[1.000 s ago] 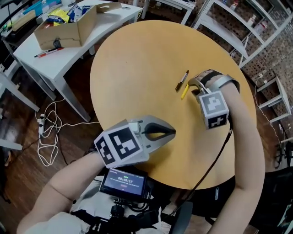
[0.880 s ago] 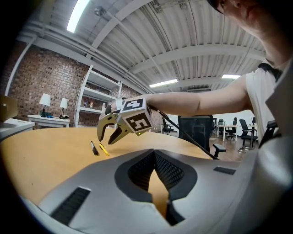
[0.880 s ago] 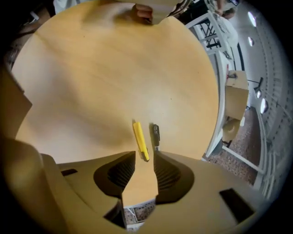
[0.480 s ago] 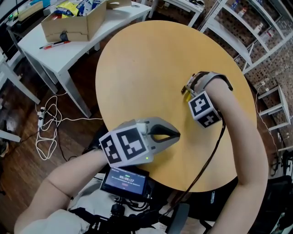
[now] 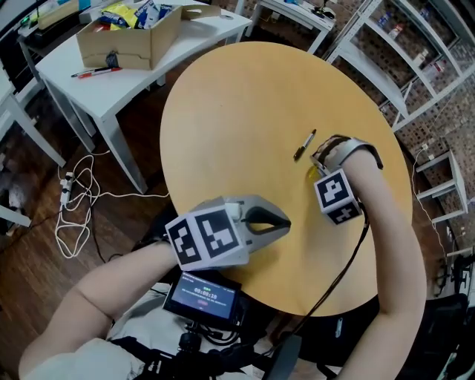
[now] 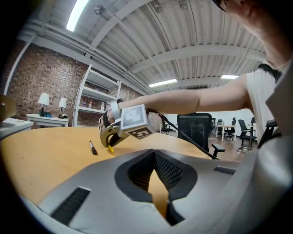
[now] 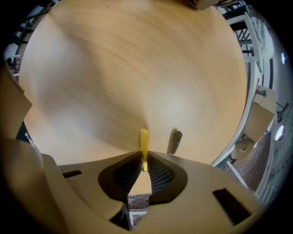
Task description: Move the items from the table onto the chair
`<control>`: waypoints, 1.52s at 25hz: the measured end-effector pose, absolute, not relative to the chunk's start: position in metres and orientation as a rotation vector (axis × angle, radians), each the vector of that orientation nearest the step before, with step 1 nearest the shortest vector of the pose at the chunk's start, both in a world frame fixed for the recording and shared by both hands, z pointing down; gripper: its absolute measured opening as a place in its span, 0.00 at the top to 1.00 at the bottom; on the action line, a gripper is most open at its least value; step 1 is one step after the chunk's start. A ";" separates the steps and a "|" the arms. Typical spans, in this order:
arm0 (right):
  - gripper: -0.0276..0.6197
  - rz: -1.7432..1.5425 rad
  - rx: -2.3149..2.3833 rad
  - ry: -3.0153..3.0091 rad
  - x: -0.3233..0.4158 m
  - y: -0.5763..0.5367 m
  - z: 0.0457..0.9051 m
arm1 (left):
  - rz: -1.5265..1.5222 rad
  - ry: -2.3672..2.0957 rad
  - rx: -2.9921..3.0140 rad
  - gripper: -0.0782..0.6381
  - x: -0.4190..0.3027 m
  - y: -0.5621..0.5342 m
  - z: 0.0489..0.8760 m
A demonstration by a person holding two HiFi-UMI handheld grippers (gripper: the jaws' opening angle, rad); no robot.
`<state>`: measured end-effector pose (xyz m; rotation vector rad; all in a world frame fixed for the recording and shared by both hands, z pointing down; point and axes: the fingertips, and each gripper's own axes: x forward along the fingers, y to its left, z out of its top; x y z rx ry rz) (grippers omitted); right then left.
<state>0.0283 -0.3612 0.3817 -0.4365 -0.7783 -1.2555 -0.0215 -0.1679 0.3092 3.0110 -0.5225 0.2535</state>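
Fingers of the right gripper, just now closing, pinch a yellow pen on the round bench. A black pen lies beside it. The left gripper hovers, fingers pressed together.

The only legible writing is on a small screen just behind the left tool, toward the person's body. It shows a row of light digits like a clock, starting 00:08; the last pair is too small to be sure of. The fine line beneath it cannot be read. The tool's cube bears only black-and-white square patterns. Print on the packets in the cardboard box, far beyond the tool, is illegible.
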 end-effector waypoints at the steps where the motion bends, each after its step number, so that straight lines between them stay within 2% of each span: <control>1: 0.88 -1.253 -0.404 -0.825 0.028 -0.358 0.380 | 0.253 -0.525 3.010 0.88 -0.022 -0.168 0.309; 8: 0.88 -1.314 -0.104 -1.090 0.027 -0.343 0.341 | 0.252 -0.531 3.012 0.88 -0.024 -0.169 0.309; 13: 0.88 -1.184 0.300 -1.691 0.005 -0.305 0.308 | 0.256 -0.532 3.012 0.88 -0.025 -0.168 0.311; 17: 0.88 -1.113 0.552 -1.874 0.010 -0.290 0.292 | 0.252 -0.539 3.014 0.88 -0.026 -0.169 0.311; 20: 0.88 -0.939 0.727 -2.122 0.010 -0.276 0.284 | 0.256 -0.551 3.004 0.88 -0.030 -0.169 0.312; 25: 0.88 -0.362 1.014 -2.629 0.021 -0.255 0.258 | 0.223 -0.589 2.998 0.88 -0.033 -0.174 0.314; 27: 0.88 -0.230 1.068 -2.706 0.027 -0.250 0.257 | 0.216 -0.598 3.008 0.88 -0.033 -0.179 0.316; 38: 0.88 -0.134 1.294 -2.689 0.104 -0.231 0.256 | 0.240 -0.526 3.017 0.88 0.011 -0.178 0.315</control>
